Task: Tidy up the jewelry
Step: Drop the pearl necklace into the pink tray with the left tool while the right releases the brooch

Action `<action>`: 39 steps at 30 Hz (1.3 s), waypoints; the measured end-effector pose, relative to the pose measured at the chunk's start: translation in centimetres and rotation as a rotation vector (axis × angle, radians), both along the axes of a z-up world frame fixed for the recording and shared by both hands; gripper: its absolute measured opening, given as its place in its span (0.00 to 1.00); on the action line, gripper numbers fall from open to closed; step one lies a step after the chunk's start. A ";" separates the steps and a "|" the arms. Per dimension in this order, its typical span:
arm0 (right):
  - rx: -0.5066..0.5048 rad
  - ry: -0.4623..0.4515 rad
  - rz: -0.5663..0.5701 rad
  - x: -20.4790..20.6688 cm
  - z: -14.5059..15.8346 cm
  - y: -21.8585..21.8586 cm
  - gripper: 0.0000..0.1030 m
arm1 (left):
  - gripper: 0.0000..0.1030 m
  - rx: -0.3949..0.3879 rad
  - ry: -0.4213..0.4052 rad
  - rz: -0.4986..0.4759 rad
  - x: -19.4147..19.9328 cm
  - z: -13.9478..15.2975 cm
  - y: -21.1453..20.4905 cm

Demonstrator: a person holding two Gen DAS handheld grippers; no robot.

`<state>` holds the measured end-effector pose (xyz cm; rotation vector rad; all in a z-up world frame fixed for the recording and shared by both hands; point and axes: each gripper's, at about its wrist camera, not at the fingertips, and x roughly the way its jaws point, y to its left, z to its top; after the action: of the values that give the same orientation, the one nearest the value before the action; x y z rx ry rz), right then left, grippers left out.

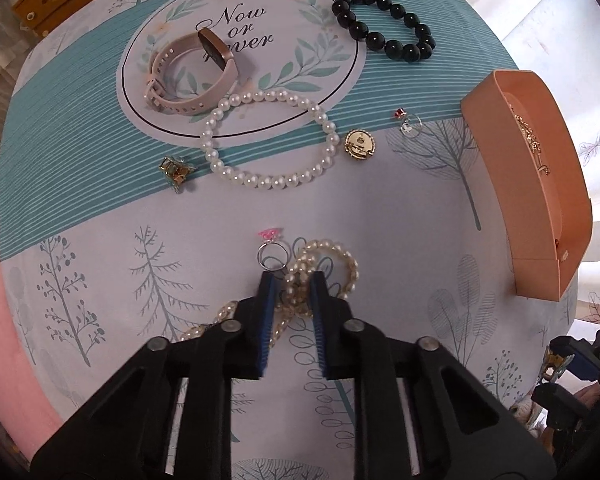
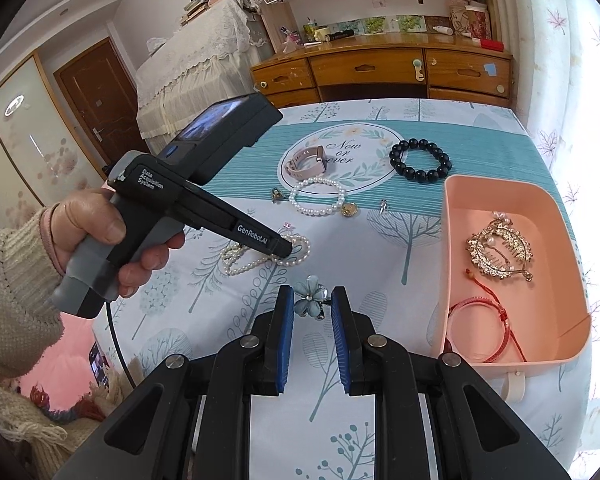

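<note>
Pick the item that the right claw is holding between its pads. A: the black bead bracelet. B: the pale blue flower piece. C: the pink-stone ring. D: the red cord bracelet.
B: in the right wrist view the right claw is clamped on the pale blue flower piece, while the black bead bracelet lies far off on the cloth and the red cord bracelet sits in the tray.

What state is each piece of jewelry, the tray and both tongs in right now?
Left tongs: shut on the pearl necklace, on the table.
Right tongs: shut on a blue flower clip.
Pink tray: holds a gold hair clip and a red cord bracelet.
Watch: strap buckled, on its side.
Black bead bracelet: flat.
Pearl bracelet: flat.
</note>
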<state>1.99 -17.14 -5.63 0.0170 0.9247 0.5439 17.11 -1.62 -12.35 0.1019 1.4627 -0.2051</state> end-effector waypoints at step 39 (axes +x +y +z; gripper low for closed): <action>-0.016 -0.082 -0.376 0.2 5.1 -13.8 0.18 | 0.03 -0.378 -0.385 -0.253 -4.4 24.6 -18.1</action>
<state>2.14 -30.97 -0.54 0.1505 0.8202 0.1868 12.74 -19.71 12.26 0.0163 1.0058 -0.6295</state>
